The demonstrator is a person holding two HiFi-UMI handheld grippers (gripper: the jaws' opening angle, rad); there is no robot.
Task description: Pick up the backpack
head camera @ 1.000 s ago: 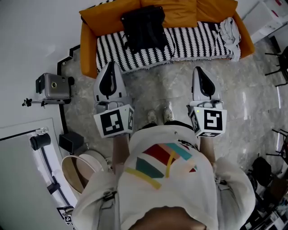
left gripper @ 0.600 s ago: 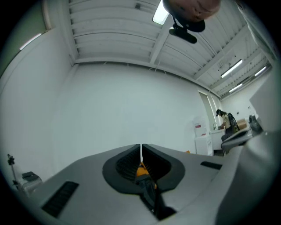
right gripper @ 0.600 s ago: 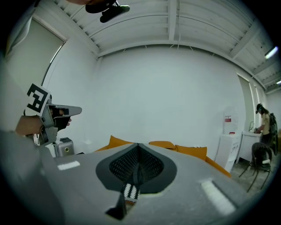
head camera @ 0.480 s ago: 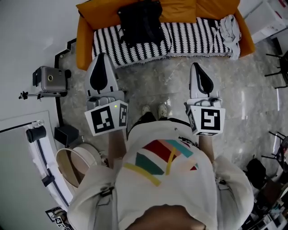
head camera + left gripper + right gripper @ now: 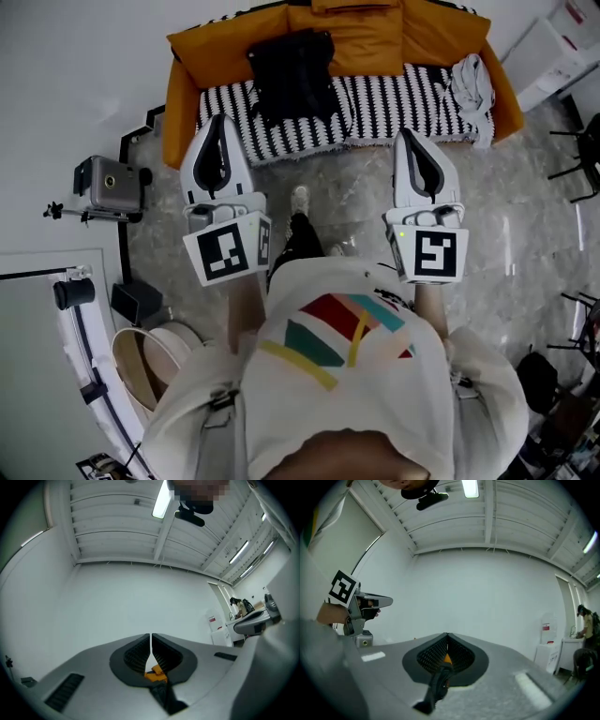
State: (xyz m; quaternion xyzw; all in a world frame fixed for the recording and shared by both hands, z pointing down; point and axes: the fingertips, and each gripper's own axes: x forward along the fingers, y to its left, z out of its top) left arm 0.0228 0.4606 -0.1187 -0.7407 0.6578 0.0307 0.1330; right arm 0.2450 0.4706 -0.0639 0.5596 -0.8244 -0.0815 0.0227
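Evidently the approach was not yet finished, and nothing had been grasped. Off the sofa's (image 5: 184,103) left end, a small camera (image 5: 112,185) on a stand was seen on the floor. The left hand-held gripper (image 5: 218,127) was held in front of the sofa's left half, its jaws pressed together with nothing between them; only bare wall and ceiling were shown in its own view. The backpack (image 5: 292,67), black and slumped, was lying on the sofa's striped cover (image 5: 398,94), left of the middle, its far edge reaching the orange back cushions. The right hand-held gripper (image 5: 413,141) was held in front of the sofa's right half, likewise closed and empty. A white cloth (image 5: 472,80) was bundled at the sofa's right end. For the step to be done well, the sofa should be neared further, one pair of jaws opened before contact, and that hand-held gripper tipped down toward the bag's top edge, where a handle is likely, though none could be made out. Loose fabric would probably slip; a firm loop should be sought.
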